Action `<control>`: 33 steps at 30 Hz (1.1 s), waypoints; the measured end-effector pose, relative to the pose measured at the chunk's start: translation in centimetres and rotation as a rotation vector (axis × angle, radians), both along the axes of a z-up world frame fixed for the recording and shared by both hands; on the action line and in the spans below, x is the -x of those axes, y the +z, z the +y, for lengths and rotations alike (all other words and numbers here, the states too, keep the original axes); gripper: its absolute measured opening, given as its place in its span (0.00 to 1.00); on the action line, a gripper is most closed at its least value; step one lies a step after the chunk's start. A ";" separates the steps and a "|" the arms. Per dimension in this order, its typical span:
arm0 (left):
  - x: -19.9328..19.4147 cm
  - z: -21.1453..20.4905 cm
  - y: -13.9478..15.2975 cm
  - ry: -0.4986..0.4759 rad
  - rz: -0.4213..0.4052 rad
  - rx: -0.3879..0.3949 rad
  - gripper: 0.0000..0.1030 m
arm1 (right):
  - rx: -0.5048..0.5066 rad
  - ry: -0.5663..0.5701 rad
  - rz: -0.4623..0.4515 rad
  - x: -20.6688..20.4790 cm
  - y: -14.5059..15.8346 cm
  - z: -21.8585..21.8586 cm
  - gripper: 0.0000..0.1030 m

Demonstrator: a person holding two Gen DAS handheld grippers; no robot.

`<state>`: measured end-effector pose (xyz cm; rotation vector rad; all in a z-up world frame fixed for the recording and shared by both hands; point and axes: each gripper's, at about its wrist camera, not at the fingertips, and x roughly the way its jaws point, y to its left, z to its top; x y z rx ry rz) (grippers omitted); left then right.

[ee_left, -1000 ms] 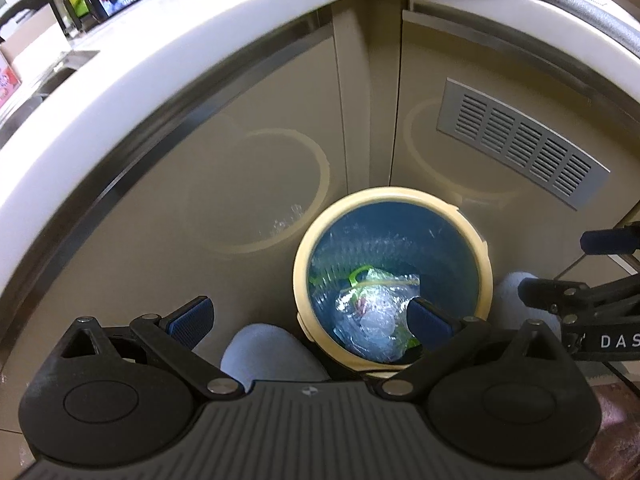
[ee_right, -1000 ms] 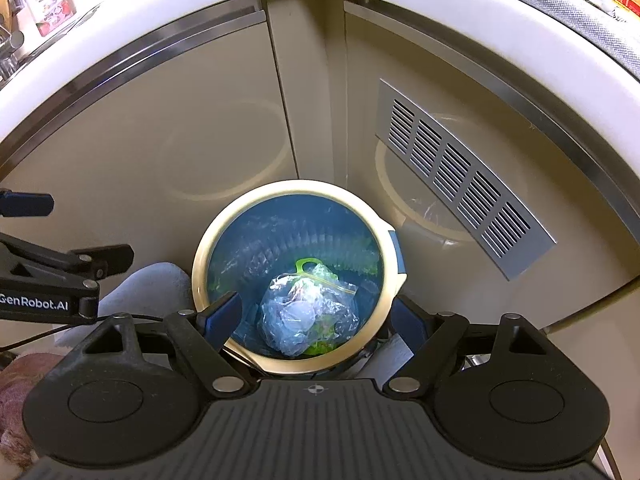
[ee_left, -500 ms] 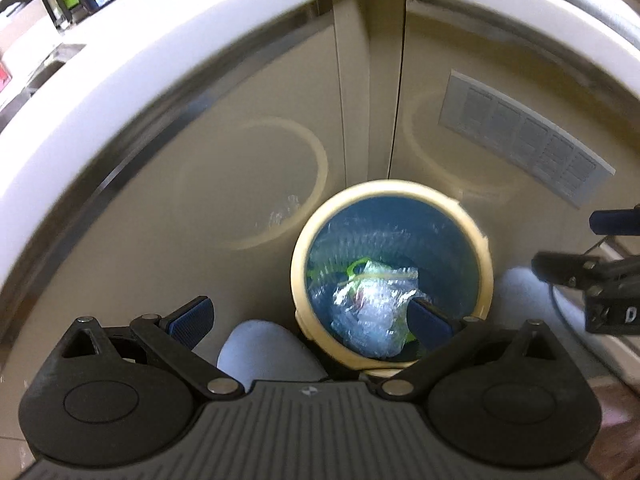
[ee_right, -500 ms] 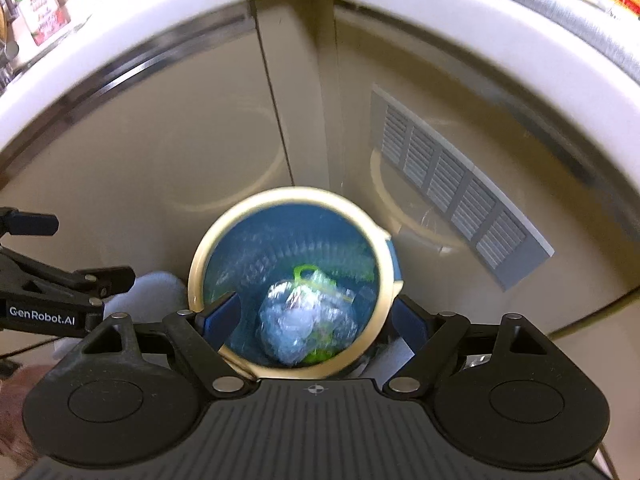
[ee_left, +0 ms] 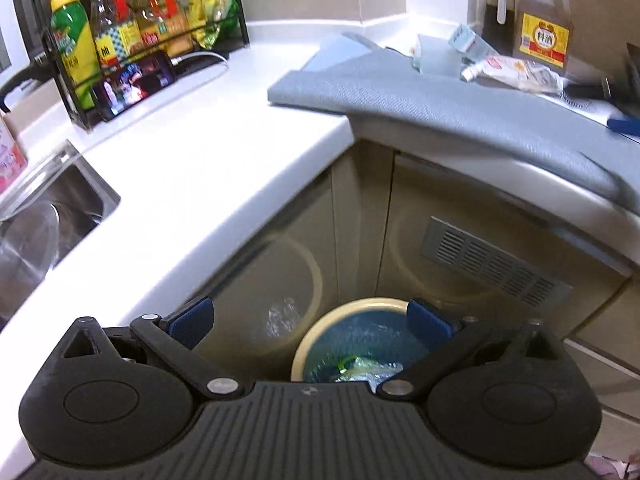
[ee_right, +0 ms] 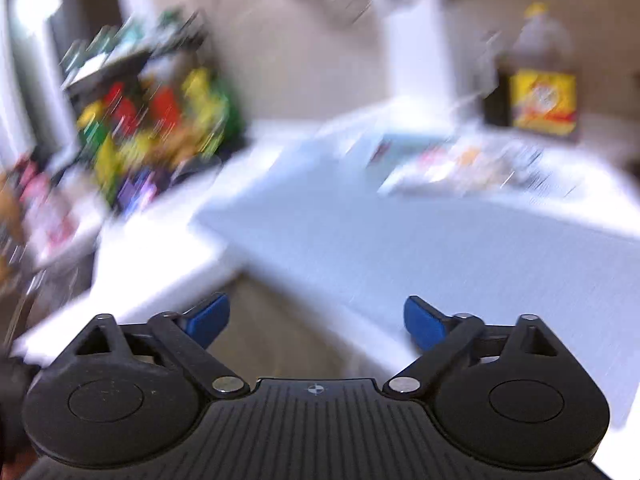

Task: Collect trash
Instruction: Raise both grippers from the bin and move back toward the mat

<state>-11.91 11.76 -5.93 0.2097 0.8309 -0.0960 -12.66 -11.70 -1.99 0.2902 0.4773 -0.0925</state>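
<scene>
My left camera looks down past the counter (ee_left: 192,168) edge at the bin (ee_left: 320,332); my right faces, blurred, across the same counter corner.

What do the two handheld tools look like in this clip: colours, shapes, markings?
Both match: the left tool and right tool each have a black ribbed plastic body, two round black side housings with silver pivot pins, black linkage arms, blue pads on the fingers, and a small crosshair mark. No cables or sleeves show.
</scene>
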 end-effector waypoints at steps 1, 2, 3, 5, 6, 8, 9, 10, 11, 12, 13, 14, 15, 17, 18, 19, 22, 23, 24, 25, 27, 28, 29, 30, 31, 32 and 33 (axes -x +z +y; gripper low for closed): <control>0.0 0.0 0.2 0.002 -0.001 -0.002 1.00 | -0.010 -0.048 -0.029 -0.7 0.5 -1.1 0.98; -0.1 0.1 0.3 0.006 0.001 -0.003 1.00 | -0.034 -0.096 -0.048 -1.5 0.9 -2.5 0.98; 0.0 0.3 0.5 0.009 0.005 -0.004 1.00 | -0.068 -0.148 -0.054 -2.5 1.1 -3.8 0.98; 0.0 0.5 0.5 0.021 0.013 -0.007 1.00 | -0.150 -0.246 -0.069 -4.8 1.0 -6.5 0.98; 0.1 0.8 0.5 0.027 0.018 -0.006 1.00 | -0.192 -0.303 -0.069 -5.9 0.8 -8.0 0.98; 0.2 1.3 0.4 0.043 0.030 -0.003 1.00 | -0.268 -0.395 -0.068 -7.8 0.1 -11.0 0.98; 0.2 1.6 0.3 0.052 0.035 -0.002 1.00 | -0.301 -0.438 -0.058 -9.0 -0.3 -12.1 0.98; 0.3 2.0 0.3 0.061 0.040 -0.002 1.00 | -0.327 -0.475 -0.045 -10.0 -0.7 -13.2 0.98; 0.4 2.3 0.2 0.072 0.044 -0.005 1.00 | -0.348 -0.499 -0.037 -11.0 -1.1 -14.0 0.98; 0.4 2.6 0.2 0.084 0.047 -0.007 1.00 | -0.370 -0.525 -0.027 -11.9 -1.5 -14.7 0.98; 0.5 2.9 0.2 0.095 0.049 -0.009 1.00 | -0.390 -0.550 -0.020 -12.7 -1.9 -15.1 0.98; 0.4 3.3 0.3 0.107 0.052 -0.009 1.00 | -0.408 -0.571 -0.009 -13.4 -2.4 -15.5 0.98; 0.4 3.6 0.3 0.117 0.055 -0.008 1.00 | -0.428 -0.597 0.009 -14.2 -2.8 -15.9 0.98; 0.3 4.0 0.4 0.134 0.058 -0.008 1.00 | -0.466 -0.637 0.039 -15.8 -3.6 -16.4 0.98; 0.2 4.2 0.5 0.139 0.059 -0.011 1.00 | -0.484 -0.654 0.053 -16.4 -4.0 -16.6 1.00; 0.1 4.2 0.5 0.141 0.060 -0.013 1.00 | -0.480 -0.669 0.048 -16.9 -4.2 -16.5 1.00; 0.0 4.0 0.7 0.135 0.061 -0.018 1.00 | -0.433 -0.657 0.044 -18.6 -4.5 -16.1 1.00; -0.1 3.8 0.8 0.131 0.062 -0.018 1.00 | -0.416 -0.651 0.043 -19.1 -4.5 -16.0 1.00; -0.1 3.7 0.8 0.127 0.063 -0.017 1.00 | -0.398 -0.649 0.038 -19.3 -4.6 -16.0 1.00; 0.0 3.4 0.8 0.122 0.063 -0.017 1.00 | -0.381 -0.644 0.031 -19.5 -4.8 -15.9 0.99; 0.0 2.9 0.8 0.110 0.062 -0.018 1.00 | -0.328 -0.625 0.036 -19.6 -4.7 -15.7 0.73; 0.0 2.7 0.8 0.104 0.062 -0.019 1.00 | -0.299 -0.618 0.045 -19.5 -4.8 -15.6 0.47; 0.0 2.4 0.8 0.099 0.064 -0.021 1.00 | -0.285 -0.611 0.051 -19.2 -5.1 -15.7 0.39; -0.1 2.2 0.8 0.093 0.066 -0.023 1.00 | -0.294 -0.607 0.039 -18.5 -5.3 -15.9 0.30; -0.1 2.0 0.8 0.088 0.065 -0.027 1.00 | -0.327 -0.599 0.023 -17.8 -5.6 -16.3 0.23; -0.2 1.8 0.9 0.084 0.064 -0.031 1.00 | -0.369 -0.592 0.009 -16.9 -5.8 -16.8 0.21; -0.2 1.7 0.9 0.079 0.062 -0.035 1.00 | -0.406 -0.587 0.001 -16.1 -6.0 -17.3 0.19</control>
